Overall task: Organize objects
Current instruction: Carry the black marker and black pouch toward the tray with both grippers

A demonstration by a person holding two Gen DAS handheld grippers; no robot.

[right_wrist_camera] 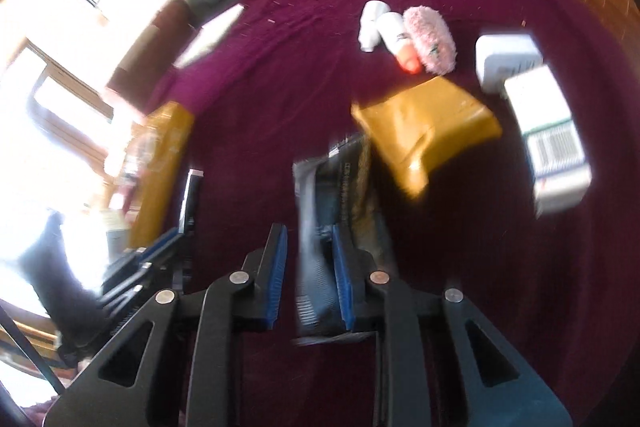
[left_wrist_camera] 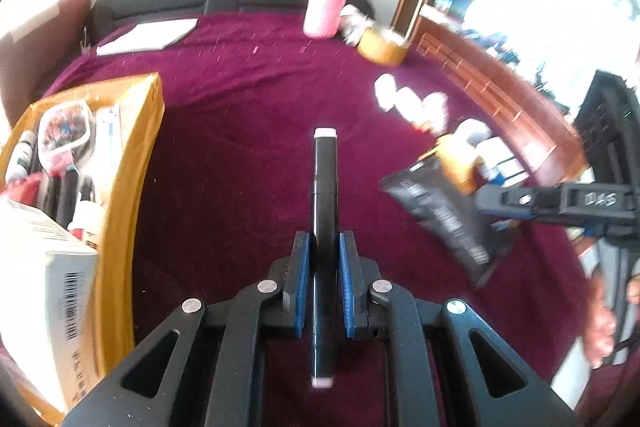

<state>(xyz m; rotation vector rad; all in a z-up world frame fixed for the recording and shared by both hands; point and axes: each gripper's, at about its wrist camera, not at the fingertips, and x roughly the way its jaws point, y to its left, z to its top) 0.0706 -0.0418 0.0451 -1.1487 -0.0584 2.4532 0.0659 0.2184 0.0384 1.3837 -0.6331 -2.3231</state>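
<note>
My left gripper (left_wrist_camera: 324, 255) is shut on a black marker (left_wrist_camera: 326, 179) with white ends, which points straight ahead above the maroon bedspread (left_wrist_camera: 240, 99). An open cardboard box (left_wrist_camera: 134, 155) holding several small items sits to its left. My right gripper (right_wrist_camera: 308, 251) is shut on a black packet (right_wrist_camera: 316, 211) that runs forward between its blue pads (right_wrist_camera: 342, 267). In the left wrist view that right gripper (left_wrist_camera: 490, 201) comes in from the right and holds the black packet (left_wrist_camera: 440, 215) by its upper corner, tilted.
A tan padded envelope (right_wrist_camera: 424, 131), two white boxes (right_wrist_camera: 508, 63) (right_wrist_camera: 554, 151) and rolled socks (right_wrist_camera: 404, 39) lie ahead on the right. A pink bottle (left_wrist_camera: 324, 11) and a tape roll (left_wrist_camera: 380, 47) stand at the back. A white barcode box (left_wrist_camera: 60, 307) lies near left.
</note>
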